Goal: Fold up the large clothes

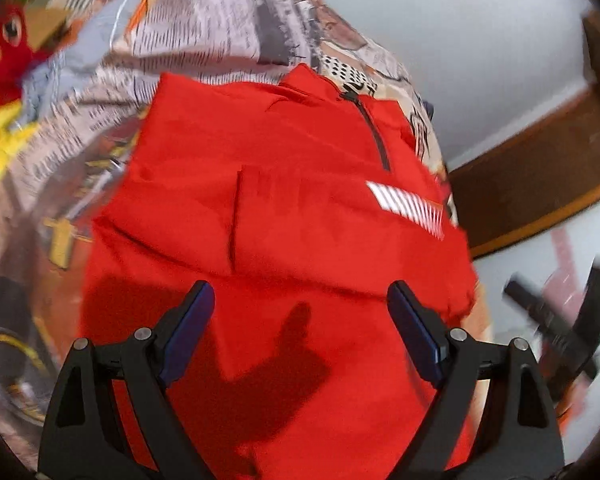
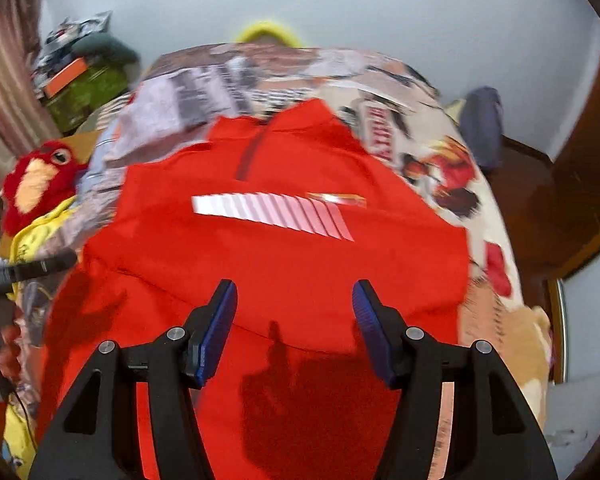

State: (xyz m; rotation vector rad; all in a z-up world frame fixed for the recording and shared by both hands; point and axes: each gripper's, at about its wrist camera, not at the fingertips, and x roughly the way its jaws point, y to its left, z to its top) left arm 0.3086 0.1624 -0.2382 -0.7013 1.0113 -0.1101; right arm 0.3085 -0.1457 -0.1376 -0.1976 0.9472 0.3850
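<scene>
Left wrist view: red jacket [image 1: 284, 208] lies partly folded on the bed [image 1: 204, 32], both grippers hanging free above it.

Judged from the folds, the sleeves appear turned in over the chest below the zip collar [image 1: 374, 136], one creased edge crossing the body; folding the hem end up toward the collar remains to be done. Left gripper [image 1: 302, 328] has its jaws wide apart, nothing between them. Right gripper [image 2: 294, 328] has jaws about half apart, likewise empty. A white striped chest mark [image 2: 272, 216] sits below the collar; no lettering is readable. Bedcover print beside the collar is too blurred to read.
</scene>
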